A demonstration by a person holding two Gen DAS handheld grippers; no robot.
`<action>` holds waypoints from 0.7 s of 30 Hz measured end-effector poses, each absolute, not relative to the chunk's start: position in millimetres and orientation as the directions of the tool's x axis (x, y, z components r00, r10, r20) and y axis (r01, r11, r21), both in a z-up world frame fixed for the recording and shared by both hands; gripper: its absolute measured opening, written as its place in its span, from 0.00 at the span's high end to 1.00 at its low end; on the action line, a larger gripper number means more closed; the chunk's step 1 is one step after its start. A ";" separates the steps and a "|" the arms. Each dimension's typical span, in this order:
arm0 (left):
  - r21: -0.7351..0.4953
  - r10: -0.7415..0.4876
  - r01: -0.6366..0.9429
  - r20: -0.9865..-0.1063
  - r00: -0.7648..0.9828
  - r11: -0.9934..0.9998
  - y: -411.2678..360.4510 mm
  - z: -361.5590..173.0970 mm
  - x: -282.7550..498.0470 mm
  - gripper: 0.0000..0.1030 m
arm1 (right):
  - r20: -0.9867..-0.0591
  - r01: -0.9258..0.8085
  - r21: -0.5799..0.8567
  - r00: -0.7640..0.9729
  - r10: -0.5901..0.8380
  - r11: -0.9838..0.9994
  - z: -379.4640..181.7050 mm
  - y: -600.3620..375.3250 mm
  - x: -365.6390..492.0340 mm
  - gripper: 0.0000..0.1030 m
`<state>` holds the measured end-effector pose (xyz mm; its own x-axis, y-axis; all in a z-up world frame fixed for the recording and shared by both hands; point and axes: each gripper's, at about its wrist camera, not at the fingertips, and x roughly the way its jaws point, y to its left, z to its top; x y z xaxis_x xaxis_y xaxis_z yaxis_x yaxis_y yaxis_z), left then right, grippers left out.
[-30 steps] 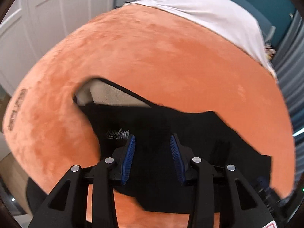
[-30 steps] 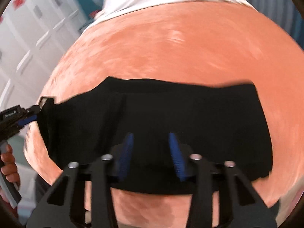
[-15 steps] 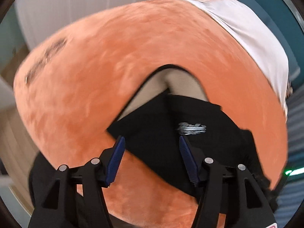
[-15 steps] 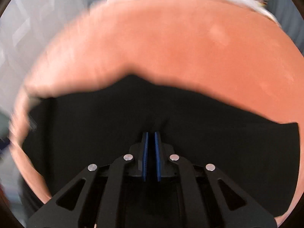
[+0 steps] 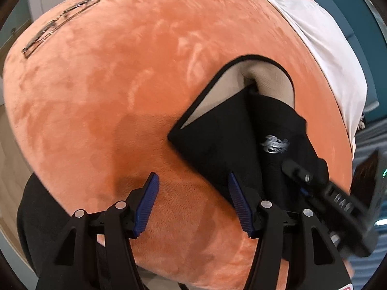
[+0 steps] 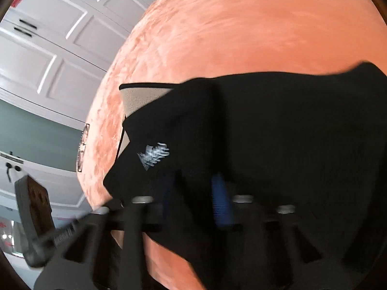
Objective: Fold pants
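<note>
Black pants (image 5: 232, 145) with a beige lining and a silver logo lie on an orange plush blanket (image 5: 121, 84). The waist end is folded over, showing the lining. My left gripper (image 5: 193, 205) is open and empty, just off the pants' near left corner, with its right finger at the fabric edge. My right gripper (image 6: 196, 198) is blurred; its blue pads stand apart over the black fabric (image 6: 278, 133) near the logo, and it holds nothing. The right gripper also shows at the right edge of the left wrist view (image 5: 333, 193).
A white sheet (image 5: 326, 43) covers the far end of the bed. White panelled wardrobe doors (image 6: 48, 48) stand beyond the bed's left side. The blanket's edge drops off just below both grippers. The other hand-held gripper (image 6: 36, 217) shows at lower left in the right wrist view.
My right gripper was shut half a second ago and its pads now stand apart; it shifted toward the logo end. My left gripper swung left off the pants and stays open.
</note>
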<state>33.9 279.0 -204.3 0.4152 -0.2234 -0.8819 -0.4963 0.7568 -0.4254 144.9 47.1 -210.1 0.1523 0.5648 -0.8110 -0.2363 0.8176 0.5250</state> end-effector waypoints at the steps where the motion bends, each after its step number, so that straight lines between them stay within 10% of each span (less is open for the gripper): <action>1: -0.435 -0.233 -0.485 -0.876 0.422 0.759 280.1 -205.0 34.8 0.41 | -0.789 -0.269 0.549 0.145 0.597 0.791 -201.7 60.1 140.9 0.79; 4: -0.436 -0.244 -0.454 -0.873 0.422 0.777 283.9 -208.6 33.2 0.42 | -0.798 -0.458 0.521 0.039 0.602 0.720 -186.3 107.1 116.8 0.65; 21: -0.503 -0.297 -0.321 -0.803 0.516 0.803 297.8 -167.1 -30.6 0.39 | -0.630 -0.424 0.703 0.000 0.776 0.571 -150.9 106.1 115.4 0.66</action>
